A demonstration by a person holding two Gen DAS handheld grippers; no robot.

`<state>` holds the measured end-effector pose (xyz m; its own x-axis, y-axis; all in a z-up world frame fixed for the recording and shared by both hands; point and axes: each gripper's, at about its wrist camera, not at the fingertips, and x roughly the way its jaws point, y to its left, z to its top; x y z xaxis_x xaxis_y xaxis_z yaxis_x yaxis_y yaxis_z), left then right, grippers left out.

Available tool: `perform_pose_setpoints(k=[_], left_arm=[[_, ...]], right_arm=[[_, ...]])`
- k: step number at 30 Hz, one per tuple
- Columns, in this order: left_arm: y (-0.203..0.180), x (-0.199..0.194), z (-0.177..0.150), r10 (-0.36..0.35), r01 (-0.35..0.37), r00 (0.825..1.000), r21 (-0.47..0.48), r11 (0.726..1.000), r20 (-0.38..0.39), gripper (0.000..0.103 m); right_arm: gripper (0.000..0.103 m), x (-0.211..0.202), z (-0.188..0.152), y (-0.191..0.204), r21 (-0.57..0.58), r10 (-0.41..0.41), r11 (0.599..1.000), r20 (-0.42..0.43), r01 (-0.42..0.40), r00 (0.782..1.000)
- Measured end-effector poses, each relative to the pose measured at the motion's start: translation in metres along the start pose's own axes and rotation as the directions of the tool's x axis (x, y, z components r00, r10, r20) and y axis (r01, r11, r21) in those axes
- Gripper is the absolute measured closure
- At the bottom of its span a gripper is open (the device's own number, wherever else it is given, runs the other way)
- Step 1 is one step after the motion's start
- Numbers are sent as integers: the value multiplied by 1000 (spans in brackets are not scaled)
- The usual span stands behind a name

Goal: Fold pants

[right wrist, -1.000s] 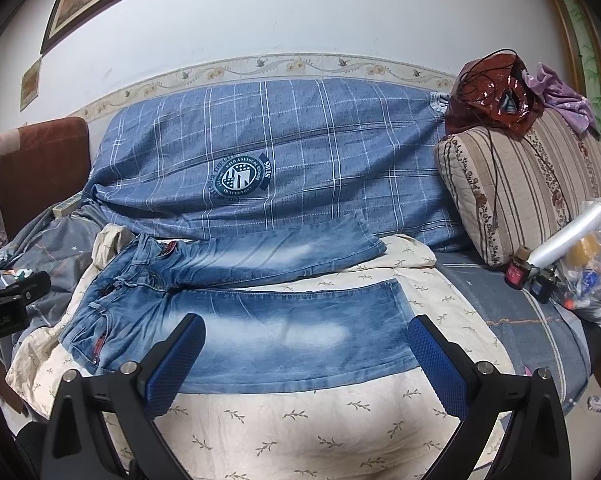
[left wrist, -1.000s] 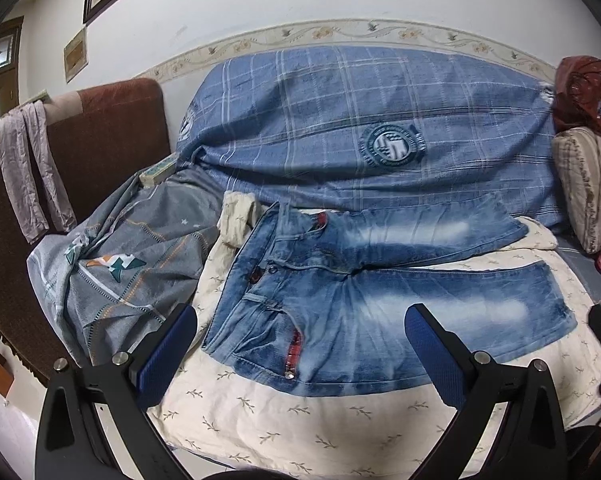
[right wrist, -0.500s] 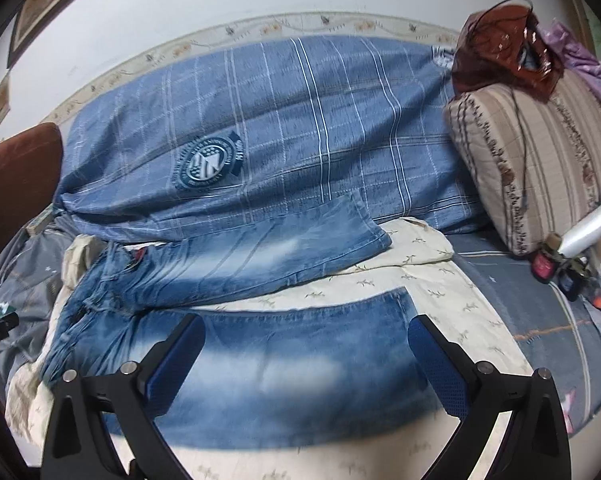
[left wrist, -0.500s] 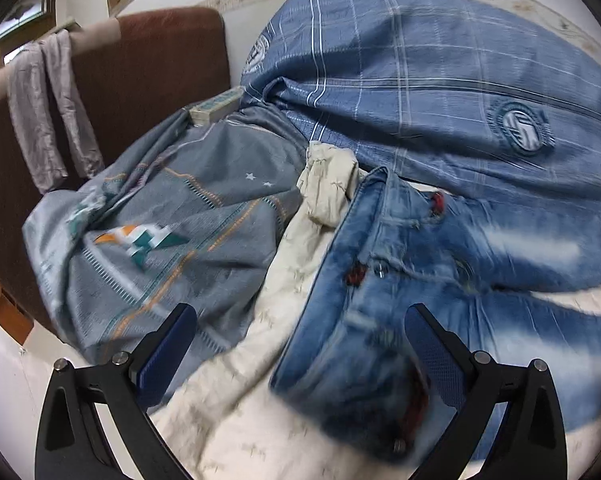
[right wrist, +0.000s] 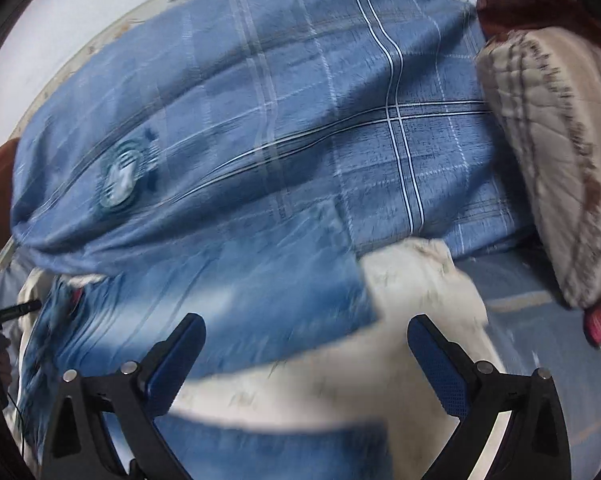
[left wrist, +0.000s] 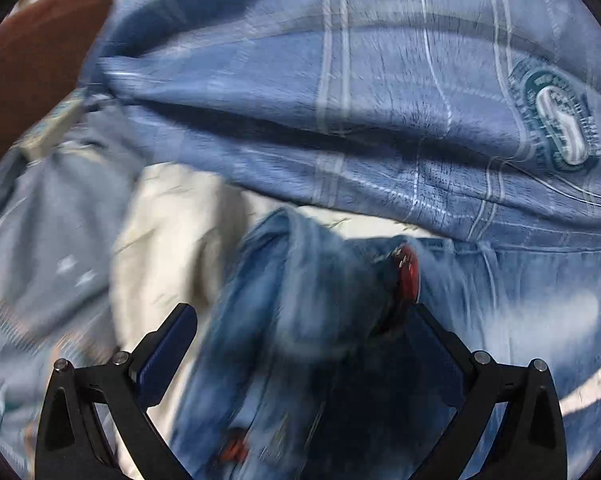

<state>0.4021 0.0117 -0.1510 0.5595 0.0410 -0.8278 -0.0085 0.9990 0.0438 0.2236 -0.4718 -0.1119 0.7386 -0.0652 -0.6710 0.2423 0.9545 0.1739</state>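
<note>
Tongs (left wrist: 300, 344) agape over jeans (left wrist: 300, 320)

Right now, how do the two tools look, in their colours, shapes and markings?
They look alike. The left tool and the right tool each have two black, angular fingers that spread apart like a V. Each finger carries a dark blue, finely textured pad on its inner face and small round silver screws on top. No cables, markings or sleeves are visible.
</note>
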Motion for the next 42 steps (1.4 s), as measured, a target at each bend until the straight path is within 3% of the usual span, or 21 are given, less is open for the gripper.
perform_pose_setpoints(k=[6,8,10,11,12,13,14,15,16,17,18,28,34,42], left_arm=[[-12,44,28,-6,7,1000,13,1000,-21,2],[-14,55,34,-38,38,999,8,999,-28,11],[-15,64,37,-60,60,997,3,998,-41,26],[-16,69,38,-66,66,997,6,998,-44,31],[-17,72,38,-70,71,997,14,997,-44,42],[-17,75,39,-64,65,997,21,998,-47,49],[-16,78,39,-58,59,997,17,998,-46,53],[-13,80,40,-60,60,997,8,998,-43,67],[-9,81,40,-61,61,997,-5,998,-39,79],[-2,79,40,-87,86,996,-28,996,-33,83],[5,76,41,-107,106,994,-47,993,-25,90],[24,-20,21,-232,232,965,14,973,122,95],[43,-98,-17,-283,287,938,11,958,198,95],[75,-162,-84,-303,320,918,-23,947,256,95]], right_arm=[[2,71,38,-3,0,-13,1000,-20,13,1000],[4,93,46,-2,-21,-53,998,-20,53,998],[8,113,51,-2,-44,-81,996,-31,79,996],[13,122,53,-3,-49,-86,995,-39,84,996],[17,132,55,-3,-51,-93,995,-54,90,994],[31,139,55,-2,-55,-89,995,-69,85,994],[35,143,54,0,-64,-91,994,-80,86,993],[37,142,52,3,-80,-105,992,-69,100,992],[61,140,50,8,-98,-85,992,-69,78,994],[81,137,49,11,-110,-80,991,-76,71,994],[81,129,47,15,-114,-93,990,-61,86,994],[82,15,19,19,-66,-29,997,67,34,997],[82,-45,-3,11,-3,-7,1000,119,8,993],[82,-124,-61,-17,88,-2,996,129,-10,992]])
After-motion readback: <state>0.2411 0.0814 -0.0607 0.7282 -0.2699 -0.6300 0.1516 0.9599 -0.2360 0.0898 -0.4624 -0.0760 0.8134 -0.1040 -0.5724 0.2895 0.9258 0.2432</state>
